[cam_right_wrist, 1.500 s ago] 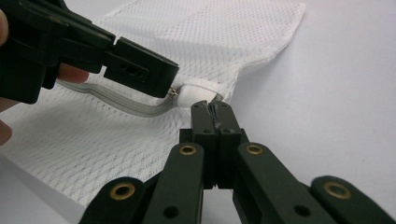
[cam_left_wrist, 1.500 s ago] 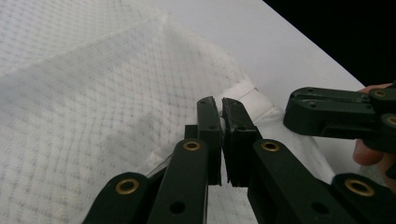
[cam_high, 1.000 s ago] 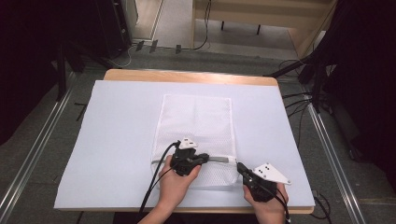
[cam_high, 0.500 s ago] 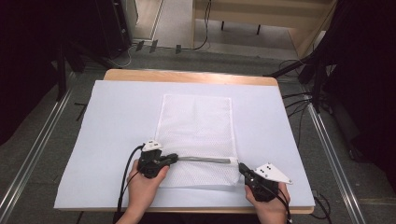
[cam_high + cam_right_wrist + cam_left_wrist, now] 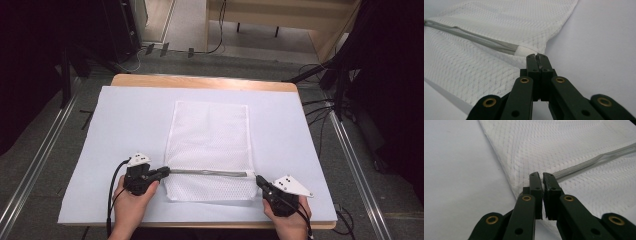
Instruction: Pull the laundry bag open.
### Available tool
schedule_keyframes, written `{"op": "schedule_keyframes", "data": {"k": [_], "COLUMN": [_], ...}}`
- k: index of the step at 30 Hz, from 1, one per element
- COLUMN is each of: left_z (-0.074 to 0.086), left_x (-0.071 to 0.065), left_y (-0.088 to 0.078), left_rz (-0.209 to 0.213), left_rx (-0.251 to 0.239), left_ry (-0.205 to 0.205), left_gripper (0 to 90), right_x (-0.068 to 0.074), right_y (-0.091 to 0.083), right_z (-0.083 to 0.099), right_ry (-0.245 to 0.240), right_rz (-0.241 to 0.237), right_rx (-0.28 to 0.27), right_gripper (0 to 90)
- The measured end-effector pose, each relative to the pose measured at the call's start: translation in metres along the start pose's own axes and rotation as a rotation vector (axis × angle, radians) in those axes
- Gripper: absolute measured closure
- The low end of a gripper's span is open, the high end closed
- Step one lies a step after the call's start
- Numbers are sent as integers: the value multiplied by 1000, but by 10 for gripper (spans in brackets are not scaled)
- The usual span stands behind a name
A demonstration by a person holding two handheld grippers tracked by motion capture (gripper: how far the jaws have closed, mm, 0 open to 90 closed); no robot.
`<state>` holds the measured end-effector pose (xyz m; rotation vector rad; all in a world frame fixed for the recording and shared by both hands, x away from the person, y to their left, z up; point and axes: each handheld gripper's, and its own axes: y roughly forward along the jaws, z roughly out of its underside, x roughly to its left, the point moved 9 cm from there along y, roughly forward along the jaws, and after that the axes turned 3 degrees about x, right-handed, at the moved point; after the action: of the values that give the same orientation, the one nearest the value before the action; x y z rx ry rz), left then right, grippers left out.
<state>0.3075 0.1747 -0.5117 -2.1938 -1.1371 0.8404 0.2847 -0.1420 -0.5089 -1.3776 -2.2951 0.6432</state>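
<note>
Since the earlier frame, left hand-held gripper (image 5: pixel 166 172) has travelled left along the grey zipper (image 5: pixel 210 173), clamped on its pull. Right hand-held gripper (image 5: pixel 260 180), unmoved, pinches the white mesh bag (image 5: pixel 210 135), lying mid-desk (image 5: pixel 200 82) toward the near edge.

A white mesh bag (image 5: pixel 209 150) lies flat on the pale sheet (image 5: pixel 125 125) covering the table (image 5: pixel 200 81), with a grey zipper (image 5: pixel 210 173) running across it near its near end. The left claw (image 5: pixel 165 172) sits closed at the zipper's left end, at the bag's left edge. The right claw (image 5: pixel 260 180) is closed at the zipper's right end, by the bag's right edge.
</note>
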Motion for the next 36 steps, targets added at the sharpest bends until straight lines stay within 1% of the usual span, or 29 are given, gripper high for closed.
{"op": "schedule_keyframes", "data": {"k": [1, 6, 7, 8, 9, 12, 13, 15, 17, 18, 19, 21, 23, 24, 25, 26, 28, 29, 30, 31, 33, 35, 36], "left_z": [0, 3, 3, 4, 5, 7, 8, 9, 10, 11, 11, 9, 7, 6, 4, 3, 3, 3, 3, 3, 2, 2, 2], "left_x": [2, 9, 10, 12, 13, 16, 17, 16, 14, 14, 13, 13, 13, 13, 13, 15, 17, 18, 20, 22, 26, 30, 32], "left_y": [-2, -5, -6, -6, -6, -7, -8, -8, -9, -9, -9, -11, -15, -18, -22, -25, -30, -32, -33, -35, -37, -39, -40], "left_rz": [-8, -15, -18, -36, -42, -35, -45, -51, -83, -96, -107, -102, -95, -88, -74, -78, -44, -33, -34, -37, -41, -54, -57], "left_rx": [-1, -7, -6, -1, 3, 5, 8, 6, 1, -5, -19, -61, -95, -111, -128, -140, -158, -164, -169, -173, -176, -178, -180], "left_ry": [3, -10, -2, 1, 7, -2, 6, 9, 44, 60, 56, 31, 15, 14, 18, 25, 45, 53, 53, 46, 35, 41, 49], "left_gripper": [874, 872, 872, 872, 872, 872, 872, 873, 867, 844, 776, 568, 438, 386, 347, 304, 193, 156, 145, 141, 141, 140, 133], "right_x": [0, 0, 0, 1, 1, 1, 1, 2, 2, 3, 3, 4, 2, 1, 1, 0, 0, 0, -1, -1, -5, -8, -11], "right_y": [0, 0, -1, -1, -1, -1, -1, -1, -1, 0, 0, 0, 1, 2, 3, 4, 4, 4, 3, 3, 2, 0, 0], "right_z": [0, 0, 0, 0, 0, 0, 0, 0, -1, -1, -1, -1, 1, 2, 2, 2, 1, 1, 0, -1, -3, -5, -6], "right_ry": [-1, -5, -8, -8, -12, -8, -11, -16, -13, -16, -18, -16, -11, -5, 1, 1, -5, -7, -8, 0, 11, 19, 19], "right_rz": [3, 3, 7, 8, 9, 3, 1, 6, 4, 3, 1, -12, -4, -6, -12, -15, -21, -25, -26, -36, -50, -61, -65], "right_rx": [0, 0, 2, 2, 3, 2, 0, 0, 2, 3, 4, -3, -6, 0, -3, -6, -9, -15, -18, -22, -33, -36, -38], "right_gripper": [900, 900, 900, 900, 900, 900, 900, 900, 900, 900, 900, 900, 898, 855, 776, 696, 617, 573, 539, 525, 465, 393, 374]}}
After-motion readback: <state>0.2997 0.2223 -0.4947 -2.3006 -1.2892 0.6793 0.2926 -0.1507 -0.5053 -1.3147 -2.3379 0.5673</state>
